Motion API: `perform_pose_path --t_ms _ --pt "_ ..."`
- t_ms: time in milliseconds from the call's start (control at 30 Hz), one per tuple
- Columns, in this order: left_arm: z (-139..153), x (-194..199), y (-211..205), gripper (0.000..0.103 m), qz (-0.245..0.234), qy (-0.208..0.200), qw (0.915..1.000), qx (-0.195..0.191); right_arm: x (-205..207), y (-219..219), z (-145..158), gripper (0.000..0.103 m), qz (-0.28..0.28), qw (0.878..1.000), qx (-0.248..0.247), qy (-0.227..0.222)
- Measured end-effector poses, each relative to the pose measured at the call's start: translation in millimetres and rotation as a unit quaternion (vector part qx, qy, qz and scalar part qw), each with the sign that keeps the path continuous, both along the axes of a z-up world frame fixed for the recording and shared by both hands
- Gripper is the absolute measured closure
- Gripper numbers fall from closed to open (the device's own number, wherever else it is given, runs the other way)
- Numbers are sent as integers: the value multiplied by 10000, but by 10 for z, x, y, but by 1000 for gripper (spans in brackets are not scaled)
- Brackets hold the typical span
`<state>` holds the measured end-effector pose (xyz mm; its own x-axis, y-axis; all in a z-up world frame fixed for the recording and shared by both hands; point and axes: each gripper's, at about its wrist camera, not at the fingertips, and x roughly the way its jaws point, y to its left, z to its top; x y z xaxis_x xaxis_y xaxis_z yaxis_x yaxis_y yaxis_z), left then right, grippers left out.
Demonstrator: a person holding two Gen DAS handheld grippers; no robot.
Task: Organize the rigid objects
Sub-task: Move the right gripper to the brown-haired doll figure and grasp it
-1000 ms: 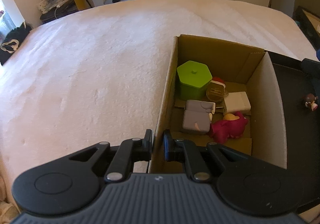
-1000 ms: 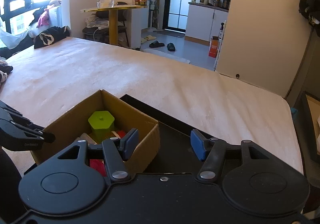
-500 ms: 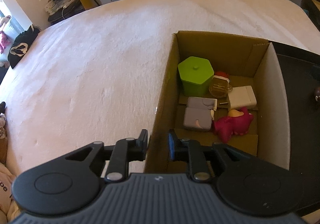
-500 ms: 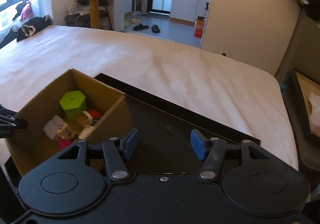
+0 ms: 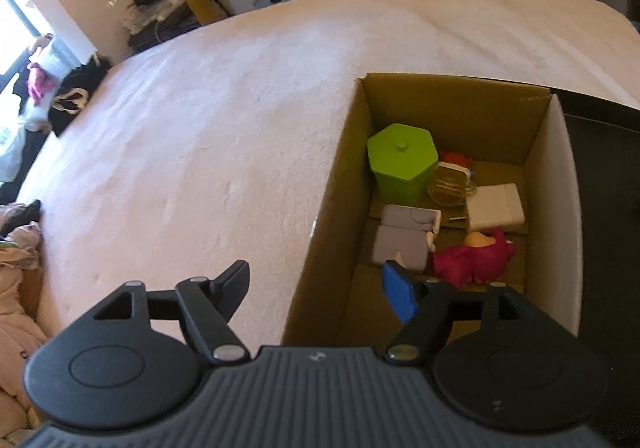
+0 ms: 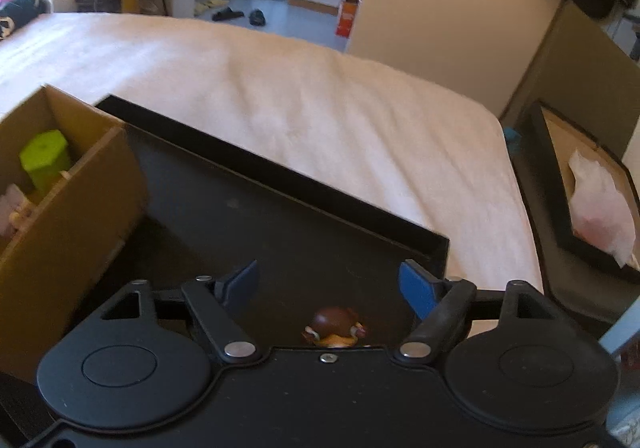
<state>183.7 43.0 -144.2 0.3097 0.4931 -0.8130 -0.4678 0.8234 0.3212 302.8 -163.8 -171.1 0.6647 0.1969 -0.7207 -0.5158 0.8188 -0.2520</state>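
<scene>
both tongs opening vs b4: left tongs (image 5: 316, 288) off box wall (image 5: 320, 232).

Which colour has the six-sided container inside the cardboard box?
Lime green, lid included; the left wrist view shows it best.

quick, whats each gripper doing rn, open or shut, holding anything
left gripper: jaws opening, astride the cardboard box wall, gripping nothing
right gripper: jaws opening, empty, above the small brown figurine
</scene>
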Motion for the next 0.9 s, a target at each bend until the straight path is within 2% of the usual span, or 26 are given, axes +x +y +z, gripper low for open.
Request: perform_pose_path --t_ms 367,500,567,700,900 --pt "77 61 -104 26 104 56 9997 237 186 -130 -268 27 -116 9986 -210 477" --pt "128 71 -141 26 97 9 9996 281 190 -146 -409 39 -67 9977 -399 546" --pt "146 67 -153 26 114 -7 9994 315 197 -167 -444 55 -11 9973 -339 654" --pt "155 52 -154 26 124 -6 9996 269 170 -160 -412 58 39 9971 -375 666" --pt "165 21 -123 26 143 -31 9997 219 136 -171 -220 59 55 9982 -23 588"
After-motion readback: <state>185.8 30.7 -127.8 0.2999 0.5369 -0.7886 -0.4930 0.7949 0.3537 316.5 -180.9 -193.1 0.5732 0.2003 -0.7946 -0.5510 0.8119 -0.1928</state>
